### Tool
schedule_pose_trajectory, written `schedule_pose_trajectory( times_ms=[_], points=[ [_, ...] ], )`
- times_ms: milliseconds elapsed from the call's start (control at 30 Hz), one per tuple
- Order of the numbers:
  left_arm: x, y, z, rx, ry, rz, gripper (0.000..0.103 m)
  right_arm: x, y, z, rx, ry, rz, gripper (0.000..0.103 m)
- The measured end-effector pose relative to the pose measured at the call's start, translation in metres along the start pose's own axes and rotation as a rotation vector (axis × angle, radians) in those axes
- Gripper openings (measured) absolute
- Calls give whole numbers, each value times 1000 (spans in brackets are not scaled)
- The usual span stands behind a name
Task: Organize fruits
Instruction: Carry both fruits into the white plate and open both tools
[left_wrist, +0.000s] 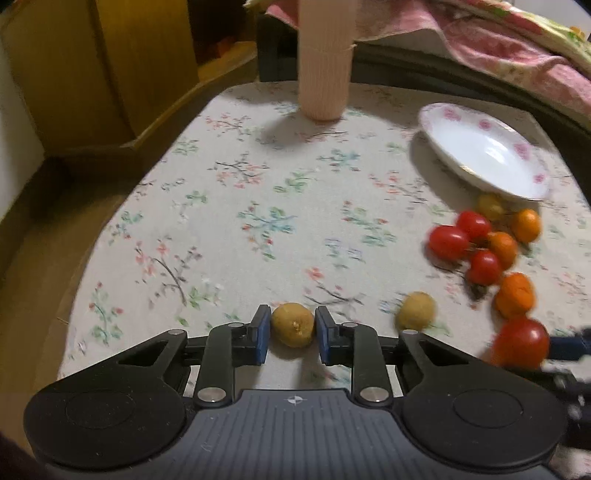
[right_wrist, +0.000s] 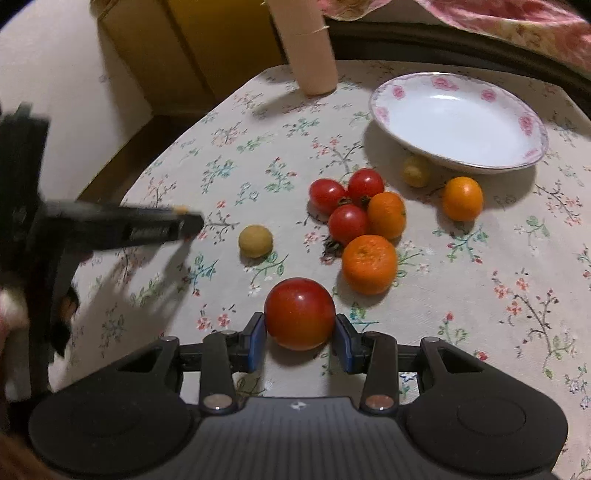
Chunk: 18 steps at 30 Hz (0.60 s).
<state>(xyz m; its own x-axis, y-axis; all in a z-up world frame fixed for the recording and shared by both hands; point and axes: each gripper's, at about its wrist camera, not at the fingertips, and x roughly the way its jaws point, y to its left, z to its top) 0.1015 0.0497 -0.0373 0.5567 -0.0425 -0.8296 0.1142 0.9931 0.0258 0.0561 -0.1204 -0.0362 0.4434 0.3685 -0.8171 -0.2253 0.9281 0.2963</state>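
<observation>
My left gripper (left_wrist: 292, 325) is shut on a small brown-yellow fruit (left_wrist: 293, 324), held between its blue pads just above the floral tablecloth. My right gripper (right_wrist: 300, 325) is shut on a large red tomato (right_wrist: 300, 313). A second brown-yellow fruit (right_wrist: 255, 240) lies on the cloth left of a cluster of three small red tomatoes (right_wrist: 347, 199) and oranges (right_wrist: 369, 264). Another orange (right_wrist: 462, 198) and a yellow fruit (right_wrist: 416, 170) lie by the white rose-rimmed plate (right_wrist: 458, 118), which holds nothing. The left gripper also shows in the right wrist view (right_wrist: 192, 221).
A tall beige cylinder (right_wrist: 310, 48) stands at the table's far edge. The table edge (left_wrist: 92, 258) drops off to the left. Pink floral fabric (left_wrist: 517, 44) lies behind the table at the right.
</observation>
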Motion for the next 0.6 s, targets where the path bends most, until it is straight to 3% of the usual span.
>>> schedule_pose_trajectory(
  times_ms=[133,267,600],
  points=[
    [-21,-20,8,25,-27,-50,33,-18,-4,5,5,-35,-17,39],
    [-34,-49,30,50,-76,-156,33,-38,-12,18,8,-74,-57,39],
    [-4,-100,92,103,-79,-269,33,-42,-62,78,-10,-128,-177,39]
  ],
)
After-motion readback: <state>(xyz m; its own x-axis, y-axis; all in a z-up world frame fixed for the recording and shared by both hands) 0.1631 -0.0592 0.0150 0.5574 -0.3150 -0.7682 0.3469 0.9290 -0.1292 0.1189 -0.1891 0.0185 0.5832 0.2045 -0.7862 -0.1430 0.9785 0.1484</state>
